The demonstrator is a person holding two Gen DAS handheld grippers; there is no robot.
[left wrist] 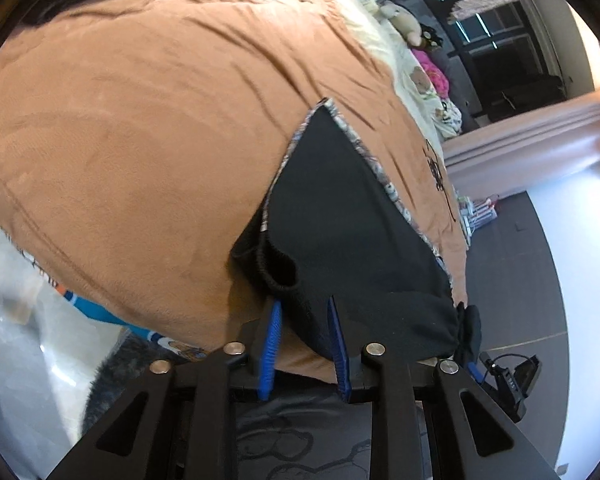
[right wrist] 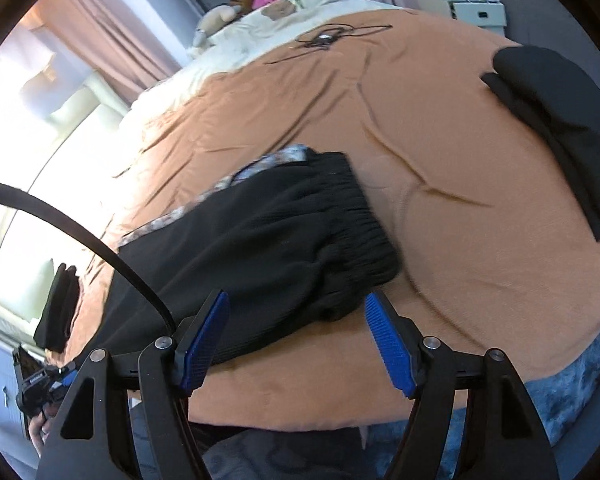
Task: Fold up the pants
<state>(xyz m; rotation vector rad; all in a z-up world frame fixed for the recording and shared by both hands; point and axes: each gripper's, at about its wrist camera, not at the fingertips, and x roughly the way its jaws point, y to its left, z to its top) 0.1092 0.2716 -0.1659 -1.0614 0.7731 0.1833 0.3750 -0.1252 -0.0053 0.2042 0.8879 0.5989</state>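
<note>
A: Here we are at the bed [right wrist: 460, 240], tan blanket [left wrist: 140, 140] spread over it, and the black pants [right wrist: 260, 232] lie folded on it near the front edge, the patterned trim [right wrist: 268, 160] showing along the far side.

B: The right tongs [right wrist: 296, 320] stand spread wide, nothing pinched. The gathered waistband [right wrist: 360, 216] sits just ahead of the gap between them, and the pads don't press on it.

A: And the left tongs [left wrist: 304, 320]? Blue pads [left wrist: 274, 320] narrowly apart, with the pants' dark rolled edge [left wrist: 278, 268] right at their tips. I can't tell whether cloth is actually caught there or merely lying close.

B: My read: one fold is down and the next wants a clean grip. To do it well, I'd take the stacked layers together at each end, lift both ends evenly, and lay them over so the trim edges line up without dragging the blanket into ridges.

A: Watch that waistband, it's bunched, so a shallow pinch may take only the top layer.

B: What can't we see? The leg ends are cut off behind the left tongs' frame. How many layers lie stacked is hidden too.

A: There's another black garment [right wrist: 560, 128] at the far right of the bed, and a dark bundle [right wrist: 58, 308] at the left edge; folded pants, maybe, but I can't say.
</note>
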